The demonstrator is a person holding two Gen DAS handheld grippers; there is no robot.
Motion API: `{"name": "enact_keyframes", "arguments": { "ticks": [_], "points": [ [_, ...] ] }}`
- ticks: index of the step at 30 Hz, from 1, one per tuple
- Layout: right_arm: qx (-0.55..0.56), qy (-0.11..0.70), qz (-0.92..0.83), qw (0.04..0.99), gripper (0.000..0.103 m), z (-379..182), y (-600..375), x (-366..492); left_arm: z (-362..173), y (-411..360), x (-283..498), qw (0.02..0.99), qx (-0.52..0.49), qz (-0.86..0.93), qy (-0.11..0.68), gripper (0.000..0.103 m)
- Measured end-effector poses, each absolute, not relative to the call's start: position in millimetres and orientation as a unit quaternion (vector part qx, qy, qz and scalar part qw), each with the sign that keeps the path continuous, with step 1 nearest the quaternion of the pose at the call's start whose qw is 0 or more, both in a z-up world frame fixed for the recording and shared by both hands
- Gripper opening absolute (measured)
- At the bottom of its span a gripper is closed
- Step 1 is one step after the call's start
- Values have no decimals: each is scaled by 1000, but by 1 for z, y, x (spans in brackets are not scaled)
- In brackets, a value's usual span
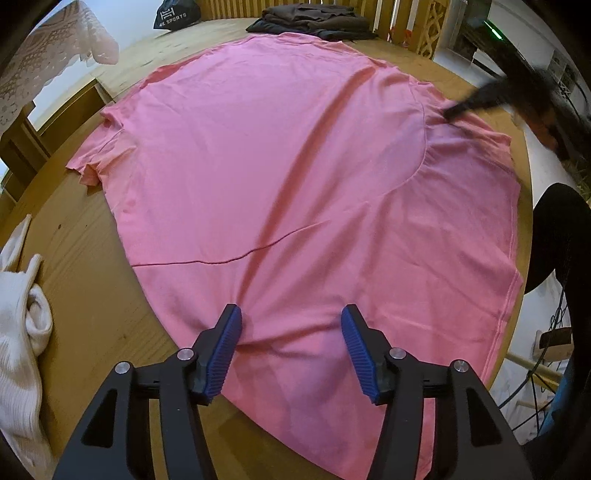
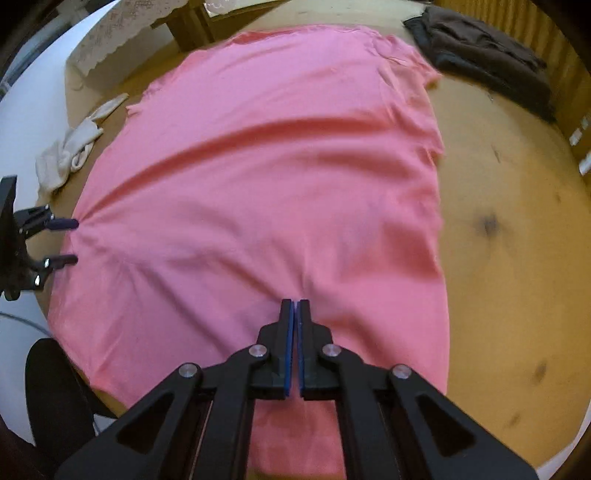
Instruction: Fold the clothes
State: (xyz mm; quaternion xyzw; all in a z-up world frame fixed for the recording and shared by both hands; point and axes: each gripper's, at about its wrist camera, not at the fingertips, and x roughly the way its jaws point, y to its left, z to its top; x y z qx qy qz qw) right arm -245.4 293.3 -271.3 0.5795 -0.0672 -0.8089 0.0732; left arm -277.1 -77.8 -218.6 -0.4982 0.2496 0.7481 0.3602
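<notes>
A pink T-shirt (image 1: 295,177) lies spread flat on the wooden table (image 1: 92,288); it also shows in the right wrist view (image 2: 258,177). My left gripper (image 1: 291,314) is open, its blue pads resting on the shirt near its edge, with cloth bunched at the left pad. It also appears in the right wrist view (image 2: 70,242) at the shirt's left edge. My right gripper (image 2: 295,306) is shut, its tips pressed on the shirt where wrinkles gather; whether cloth is pinched I cannot tell. In the left wrist view it is a dark blur (image 1: 480,99) at the far right sleeve.
A white garment (image 1: 22,317) lies at the table's left, also seen in the right wrist view (image 2: 70,151). Dark folded clothes (image 1: 314,18) sit at the far edge, also in the right wrist view (image 2: 487,55). A black sports bag (image 1: 177,14) stands beyond. Wooden chairs (image 1: 44,122) stand at the left.
</notes>
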Motion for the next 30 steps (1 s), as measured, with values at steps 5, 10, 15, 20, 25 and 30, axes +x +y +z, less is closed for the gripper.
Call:
{"name": "enact_keyframes", "arguments": {
  "ticks": [5,10,15,20,25,30],
  "points": [
    [630,-99,-762,112,2,-268,281,-217,-205,-77,-261,367,-499,748,239,41],
    [609,-93,-784,79,2,-256,295,-214,-227,-67,-219,399,-516,706,276,41],
    [615,-58,-785,53,0,-267,315,-220,-228,-81,-205,414,-505,708,269,47],
    [638,-49,-767,46,0,-267,327,-208,-225,-98,-198,412,-523,689,287,47],
    [635,-68,-769,25,4,-262,342,-198,-222,-109,-212,391,-555,685,265,45],
    [617,-62,-783,50,4,-260,337,-200,-212,-98,-223,389,-546,697,255,44]
  ]
}}
